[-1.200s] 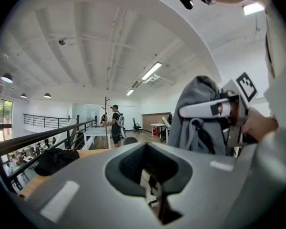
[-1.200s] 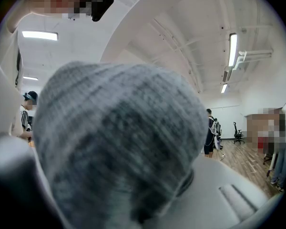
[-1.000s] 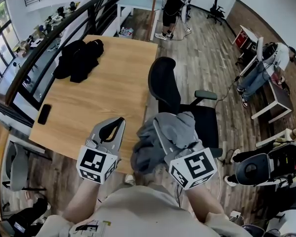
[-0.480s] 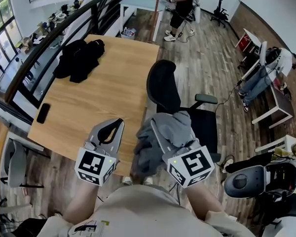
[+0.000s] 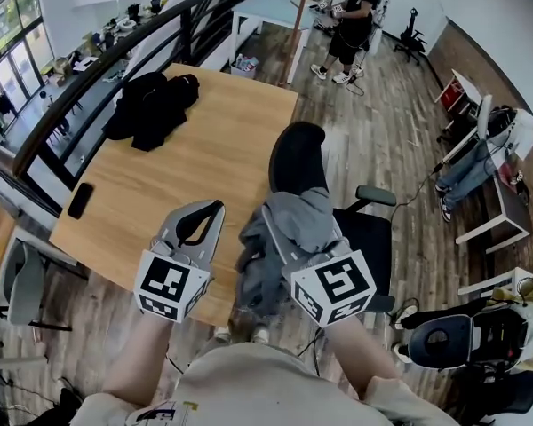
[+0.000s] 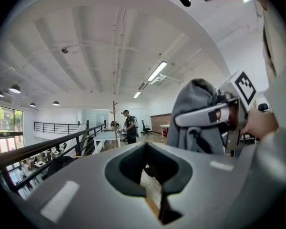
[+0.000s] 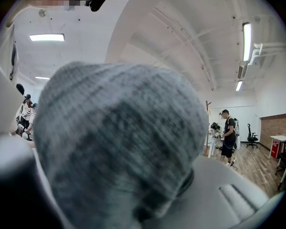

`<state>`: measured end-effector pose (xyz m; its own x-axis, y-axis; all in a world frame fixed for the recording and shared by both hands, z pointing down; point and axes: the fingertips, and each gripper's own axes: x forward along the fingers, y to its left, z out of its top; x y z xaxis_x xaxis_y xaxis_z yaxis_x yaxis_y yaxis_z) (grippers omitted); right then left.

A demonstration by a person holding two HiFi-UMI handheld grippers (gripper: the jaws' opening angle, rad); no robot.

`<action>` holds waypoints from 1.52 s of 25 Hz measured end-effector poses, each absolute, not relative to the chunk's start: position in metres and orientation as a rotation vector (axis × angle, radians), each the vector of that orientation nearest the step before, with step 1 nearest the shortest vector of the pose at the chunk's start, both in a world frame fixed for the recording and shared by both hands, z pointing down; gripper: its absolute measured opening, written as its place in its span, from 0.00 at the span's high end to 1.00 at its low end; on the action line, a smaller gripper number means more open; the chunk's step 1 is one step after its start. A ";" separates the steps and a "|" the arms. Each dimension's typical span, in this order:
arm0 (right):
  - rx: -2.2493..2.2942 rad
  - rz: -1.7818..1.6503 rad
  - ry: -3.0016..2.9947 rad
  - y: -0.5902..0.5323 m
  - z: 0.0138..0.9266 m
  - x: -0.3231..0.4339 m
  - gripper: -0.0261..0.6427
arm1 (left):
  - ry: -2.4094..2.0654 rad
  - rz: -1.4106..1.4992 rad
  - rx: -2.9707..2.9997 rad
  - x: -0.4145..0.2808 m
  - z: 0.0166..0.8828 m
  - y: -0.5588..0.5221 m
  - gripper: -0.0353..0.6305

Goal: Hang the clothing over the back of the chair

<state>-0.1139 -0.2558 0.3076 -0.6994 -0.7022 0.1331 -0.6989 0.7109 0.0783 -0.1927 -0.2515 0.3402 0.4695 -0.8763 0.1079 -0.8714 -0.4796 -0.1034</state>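
Note:
A bunched grey garment (image 5: 293, 224) hangs from my right gripper (image 5: 298, 218), which is shut on it just short of the black office chair's back (image 5: 298, 153). The cloth droops down to the table's near edge. The right gripper view is almost filled by the same grey garment (image 7: 119, 142). My left gripper (image 5: 215, 209) hovers over the wooden table (image 5: 186, 176), left of the garment, shut with nothing in it. In the left gripper view the left gripper (image 6: 145, 146) faces down the room, with the garment (image 6: 193, 113) and the right gripper (image 6: 214, 116) to its right.
A heap of black clothing (image 5: 155, 105) lies at the table's far left corner and a dark phone (image 5: 80, 201) by its left edge. The chair has an armrest (image 5: 371, 195) on its right. A railing (image 5: 115, 60) runs along the left; a person (image 5: 355, 25) stands far off.
Both grippers have moved forward together, the right one carrying the grey garment closer to the chair's back. Neither gripper's jaws have changed.

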 end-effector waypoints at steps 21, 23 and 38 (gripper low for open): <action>1.134 -0.264 -2.872 -0.411 0.225 -0.195 0.81 | 1.690 -0.169 -2.556 -0.246 0.306 -0.368 0.95; 1.118 -0.272 -2.855 -0.425 0.234 -0.202 0.81 | 1.703 -0.182 -2.567 -0.248 0.316 -0.377 0.95; 1.059 -0.254 -2.674 -0.493 0.325 -0.235 0.80 | 1.771 -0.290 -2.666 -0.273 0.388 -0.414 0.95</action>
